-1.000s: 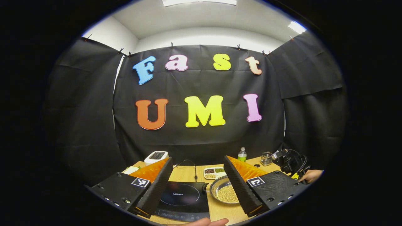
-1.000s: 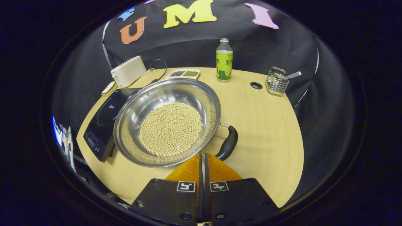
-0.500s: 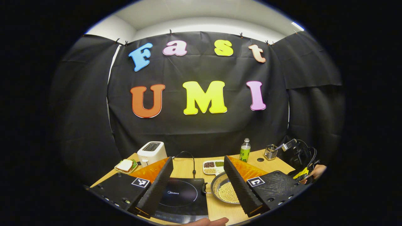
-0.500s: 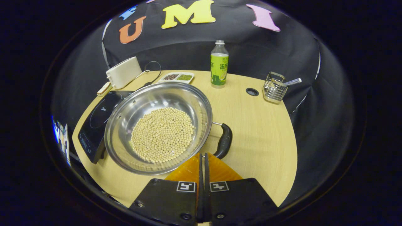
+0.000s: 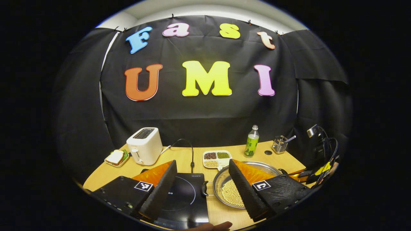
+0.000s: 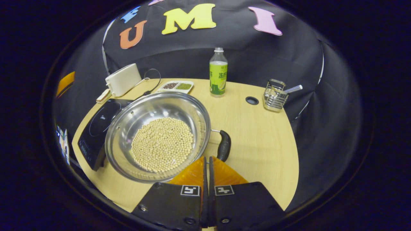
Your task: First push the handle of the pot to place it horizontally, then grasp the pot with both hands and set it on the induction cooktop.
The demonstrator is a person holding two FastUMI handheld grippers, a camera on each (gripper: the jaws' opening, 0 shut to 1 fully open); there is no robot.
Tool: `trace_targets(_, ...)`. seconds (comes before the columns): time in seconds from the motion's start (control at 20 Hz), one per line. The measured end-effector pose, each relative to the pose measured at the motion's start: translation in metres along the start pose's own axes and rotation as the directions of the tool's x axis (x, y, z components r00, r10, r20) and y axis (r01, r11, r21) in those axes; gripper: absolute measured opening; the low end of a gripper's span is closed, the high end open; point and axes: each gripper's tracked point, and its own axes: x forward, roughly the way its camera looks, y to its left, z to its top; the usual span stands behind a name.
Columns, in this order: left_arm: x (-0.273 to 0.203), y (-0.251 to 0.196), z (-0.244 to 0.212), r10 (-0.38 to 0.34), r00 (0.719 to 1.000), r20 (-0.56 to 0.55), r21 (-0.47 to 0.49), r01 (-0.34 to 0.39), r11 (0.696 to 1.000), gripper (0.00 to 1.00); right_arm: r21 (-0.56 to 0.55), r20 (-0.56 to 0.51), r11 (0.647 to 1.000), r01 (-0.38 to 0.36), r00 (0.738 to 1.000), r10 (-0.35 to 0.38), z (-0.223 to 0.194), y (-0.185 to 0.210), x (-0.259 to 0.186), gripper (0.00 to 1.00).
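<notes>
A steel pot [image 6: 141,109] holding pale beans [image 6: 162,144] stands on the wooden table, just right of the black induction cooktop [image 6: 96,123]. Its black side handle [image 6: 224,149] points toward me on the pot's right. My right gripper [image 6: 206,158] is shut with nothing in it, its tips beside the pot's near rim and the handle's near end. In the left gripper view my left gripper [image 5: 202,162] is open above the cooktop [image 5: 184,197] and the pot [image 5: 221,179], whose other small handle [image 5: 204,188] faces the cooktop. The right gripper [image 5: 297,173] shows at the pot's far side.
At the back of the table stand a white toaster [image 5: 144,146], a sandwich on a plate [image 5: 115,158], a divided seed tray [image 5: 216,158], a green bottle [image 6: 218,72] and a wire basket [image 6: 273,96]. A cable hole [image 6: 252,100] sits near the basket. A cord [image 5: 192,157] runs to the cooktop.
The left gripper view has tilted down, so more of the table shows. In the right gripper view the pot and its handle have drifted left, with the handle swinging closer to the shut tips.
</notes>
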Motion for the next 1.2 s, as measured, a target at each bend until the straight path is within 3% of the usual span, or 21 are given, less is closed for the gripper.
trace_targets(0.1, 0.015, -0.003, -0.018, -0.011, 0.999, -0.044, -0.009, 0.01, 1.0, 0.96, 0.005, 0.048, 1.0, 0.001, 0.999, -0.001, 0.007, 0.003, -0.006, 0.02)
trace_targets(0.15, 0.022, -0.004, -0.027, -0.018, 0.997, -0.069, -0.017, 0.017, 1.0, 0.96, 0.011, 0.078, 1.0, 0.003, 0.997, -0.003, 0.013, 0.004, -0.013, 0.07)
trace_targets(0.25, 0.035, -0.01, -0.046, -0.04, 0.992, -0.123, -0.031, 0.036, 0.999, 0.97, 0.026, 0.141, 0.999, 0.034, 0.989, -0.038, 0.025, -0.002, -0.016, 0.31)
trace_targets(0.35, 0.046, -0.014, -0.063, -0.054, 0.984, -0.168, -0.039, 0.048, 0.998, 0.97, 0.044, 0.197, 0.992, 0.12, 0.972, -0.126, 0.036, -0.02, -0.018, 0.77)
trace_targets(0.4, 0.051, -0.016, -0.071, -0.064, 0.979, -0.193, -0.049, 0.056, 0.997, 0.97, 0.052, 0.213, 0.987, 0.153, 0.964, -0.161, 0.039, -0.024, -0.017, 0.91)
trace_targets(0.5, 0.06, -0.021, -0.091, -0.09, 0.963, -0.253, -0.078, 0.073, 0.994, 0.96, 0.084, 0.198, 0.986, 0.142, 0.968, -0.156, 0.038, -0.024, -0.011, 1.0)
trace_targets(0.7, 0.079, -0.023, -0.122, -0.093, 0.93, -0.357, -0.081, 0.069, 0.994, 0.96, 0.178, 0.167, 0.977, 0.115, 0.975, -0.145, 0.034, -0.026, 0.023, 1.0)
trace_targets(0.85, 0.093, -0.019, -0.142, -0.09, 0.906, -0.413, -0.067, 0.068, 0.995, 0.96, 0.207, 0.104, 0.973, 0.103, 0.987, -0.126, 0.019, -0.025, 0.05, 1.0)
trace_targets(1.05, 0.106, -0.013, -0.157, -0.086, 0.889, -0.45, -0.071, 0.06, 0.996, 0.95, 0.23, 0.106, 0.968, 0.096, 0.987, -0.123, 0.016, -0.028, 0.062, 1.0)
trace_targets(1.15, 0.11, -0.022, -0.163, -0.128, 0.88, -0.457, -0.102, 0.091, 0.991, 0.88, 0.21, 0.103, 0.973, 0.095, 0.988, -0.119, 0.017, -0.028, 0.063, 0.98)
trace_targets(1.2, 0.113, -0.022, -0.166, -0.128, 0.878, -0.461, -0.102, 0.09, 0.991, 0.8, 0.203, 0.104, 0.975, 0.092, 0.988, -0.115, 0.018, -0.027, 0.064, 0.97)
